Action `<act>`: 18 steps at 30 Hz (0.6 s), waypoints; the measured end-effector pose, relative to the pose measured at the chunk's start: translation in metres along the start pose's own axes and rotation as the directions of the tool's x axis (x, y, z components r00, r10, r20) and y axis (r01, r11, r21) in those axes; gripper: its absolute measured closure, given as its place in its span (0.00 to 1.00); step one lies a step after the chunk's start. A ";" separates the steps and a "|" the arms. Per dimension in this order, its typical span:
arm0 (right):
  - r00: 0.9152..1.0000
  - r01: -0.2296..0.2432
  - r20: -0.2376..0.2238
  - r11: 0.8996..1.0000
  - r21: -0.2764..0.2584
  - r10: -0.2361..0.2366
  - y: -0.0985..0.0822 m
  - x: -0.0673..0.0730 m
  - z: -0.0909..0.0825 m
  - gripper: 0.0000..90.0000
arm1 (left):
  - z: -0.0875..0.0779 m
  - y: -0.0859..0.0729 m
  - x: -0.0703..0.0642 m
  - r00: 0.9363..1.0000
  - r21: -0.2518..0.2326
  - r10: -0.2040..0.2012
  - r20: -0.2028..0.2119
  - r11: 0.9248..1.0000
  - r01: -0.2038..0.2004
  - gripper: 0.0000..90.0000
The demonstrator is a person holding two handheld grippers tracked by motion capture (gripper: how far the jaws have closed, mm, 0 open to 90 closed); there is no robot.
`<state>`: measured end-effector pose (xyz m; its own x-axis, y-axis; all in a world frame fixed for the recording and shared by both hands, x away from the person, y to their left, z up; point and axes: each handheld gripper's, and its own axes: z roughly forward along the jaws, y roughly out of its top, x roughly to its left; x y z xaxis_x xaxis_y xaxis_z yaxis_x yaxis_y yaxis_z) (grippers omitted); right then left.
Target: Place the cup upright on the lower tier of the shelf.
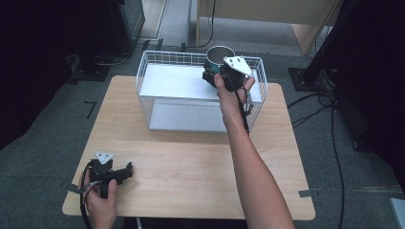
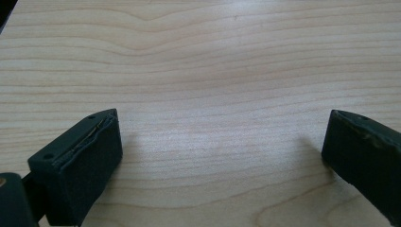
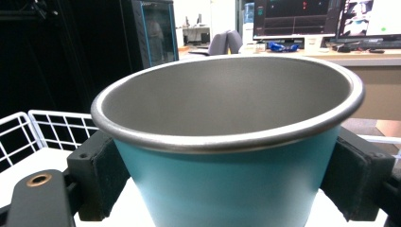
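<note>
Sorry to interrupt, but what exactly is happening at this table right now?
A person works with a gripper in each hand. The right gripper is shut on a teal metal cup, holding it upright over the upper shelf of a white wire rack. The left gripper rests open on the wooden table, holding nothing.

No text, label, brand, number or sign can be read anywhere. The screens (image 3: 326, 19) in the background of the right gripper view carry coloured marks too small and blurred to make out, and the teal cup (image 3: 227, 189) bears no print on its visible side.
</note>
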<state>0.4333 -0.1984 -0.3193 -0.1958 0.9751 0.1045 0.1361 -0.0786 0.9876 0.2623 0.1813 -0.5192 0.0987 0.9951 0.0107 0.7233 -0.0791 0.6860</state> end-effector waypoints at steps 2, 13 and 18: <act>1.000 -0.003 -0.008 1.000 0.000 0.003 0.000 -0.002 0.000 0.15 | 0.000 0.000 0.000 1.000 0.000 0.000 0.000 1.000 0.000 0.00; 0.996 -0.054 -0.071 0.997 0.061 0.058 0.001 -0.008 0.002 0.00 | 0.000 0.000 0.000 1.000 0.000 0.000 0.000 1.000 0.000 0.00; 0.997 -0.039 -0.059 0.997 0.066 0.043 0.002 -0.008 -0.001 0.00 | 0.000 0.000 0.000 1.000 0.000 0.000 0.000 1.000 0.000 0.00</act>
<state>0.4339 -0.2065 -0.3183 -0.2472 0.9567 0.1536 0.2074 -0.1026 0.9729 0.2623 0.1813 -0.5192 0.0987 0.9951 0.0108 0.7233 -0.0792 0.6860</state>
